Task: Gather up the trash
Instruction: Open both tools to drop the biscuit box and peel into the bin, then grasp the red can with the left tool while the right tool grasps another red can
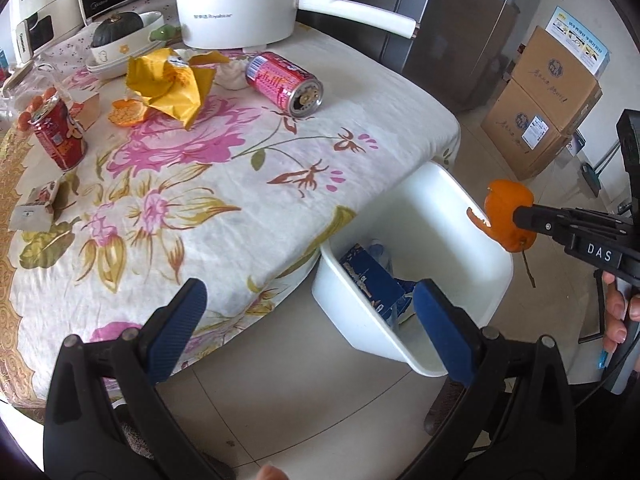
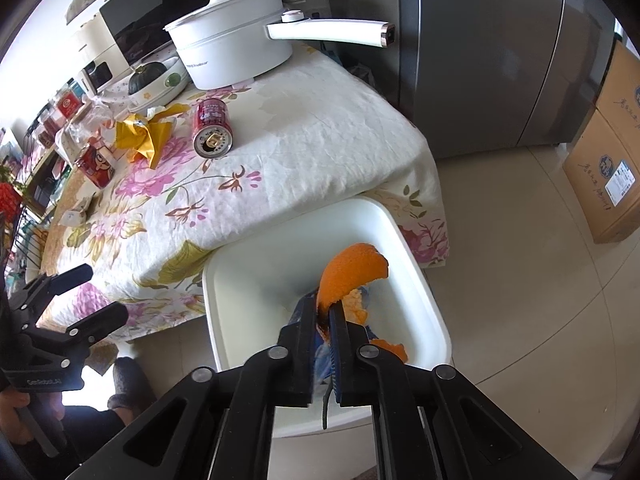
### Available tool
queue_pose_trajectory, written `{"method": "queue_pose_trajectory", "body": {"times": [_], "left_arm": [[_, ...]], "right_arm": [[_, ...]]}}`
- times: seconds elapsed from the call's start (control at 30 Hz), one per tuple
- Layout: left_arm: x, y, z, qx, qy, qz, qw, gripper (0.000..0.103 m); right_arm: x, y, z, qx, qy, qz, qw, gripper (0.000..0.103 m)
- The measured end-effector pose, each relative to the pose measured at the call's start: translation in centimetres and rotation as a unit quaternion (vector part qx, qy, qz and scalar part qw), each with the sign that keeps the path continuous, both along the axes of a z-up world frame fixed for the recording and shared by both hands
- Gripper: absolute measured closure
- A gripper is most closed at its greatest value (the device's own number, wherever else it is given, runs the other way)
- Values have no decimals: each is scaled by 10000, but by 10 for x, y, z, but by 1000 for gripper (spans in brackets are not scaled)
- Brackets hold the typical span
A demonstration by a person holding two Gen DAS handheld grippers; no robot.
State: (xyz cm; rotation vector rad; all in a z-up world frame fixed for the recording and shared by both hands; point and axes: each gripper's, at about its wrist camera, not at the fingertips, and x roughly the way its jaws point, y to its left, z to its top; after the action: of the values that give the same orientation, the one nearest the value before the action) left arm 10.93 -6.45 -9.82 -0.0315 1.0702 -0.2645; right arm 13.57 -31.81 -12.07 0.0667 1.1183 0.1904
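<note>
My right gripper (image 2: 324, 308) is shut on a curled orange peel (image 2: 352, 272) and holds it above the white bin (image 2: 208, 280) on the floor. The left wrist view shows the same peel (image 1: 508, 216) at the right gripper's (image 1: 520, 216) tip, over the bin's (image 1: 352, 308) far rim. A blue carton (image 1: 372, 276) and orange scraps (image 2: 390, 348) lie inside. My left gripper (image 1: 308, 292) hangs open and empty beside the table edge. On the flowered tablecloth (image 1: 240, 160) lie a tipped red can (image 1: 284, 80), a yellow wrapper (image 1: 172, 84), an upright red can (image 1: 60, 136) and another peel (image 1: 126, 112).
A white electric pot (image 1: 240, 8) with a long handle and stacked bowls holding a dark squash (image 1: 120, 28) stand at the table's back. A grey fridge (image 1: 460, 20) and cardboard boxes (image 1: 540, 108) stand beyond the bin. A person's slippered foot (image 2: 128, 384) is near the table.
</note>
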Motion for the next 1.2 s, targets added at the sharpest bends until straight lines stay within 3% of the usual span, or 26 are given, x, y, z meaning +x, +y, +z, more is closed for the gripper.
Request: {"method": "queue_pose_trajectory", "body": {"times": [0.1, 0.13, 0.6, 0.83, 1.03, 1.1, 1.2], "left_arm": [[-2, 14, 1, -6, -18, 111, 9999, 1], [-3, 19, 1, -8, -23, 150, 9999, 1], [-8, 97, 1, -34, -92, 819, 9966, 1], [1, 140, 9, 121, -401, 1346, 9900, 1], [24, 172, 21, 368, -910, 1577, 9826, 0], [34, 178, 21, 659, -1087, 1493, 9806, 0], [53, 187, 15, 1100, -981, 1261, 9810, 0]], "right_arm": [[1, 4, 3, 77, -76, -113, 9999, 31], [1, 7, 5, 85, -142, -123, 9998, 26], [18, 40, 11, 48, -221, -117, 9997, 18], [29, 71, 16, -107, -341, 88, 9993, 17], [51, 100, 26, -176, -490, 263, 9983, 17], [62, 110, 27, -245, -535, 397, 9975, 17], [79, 124, 25, -384, -567, 615, 9958, 17]]}}
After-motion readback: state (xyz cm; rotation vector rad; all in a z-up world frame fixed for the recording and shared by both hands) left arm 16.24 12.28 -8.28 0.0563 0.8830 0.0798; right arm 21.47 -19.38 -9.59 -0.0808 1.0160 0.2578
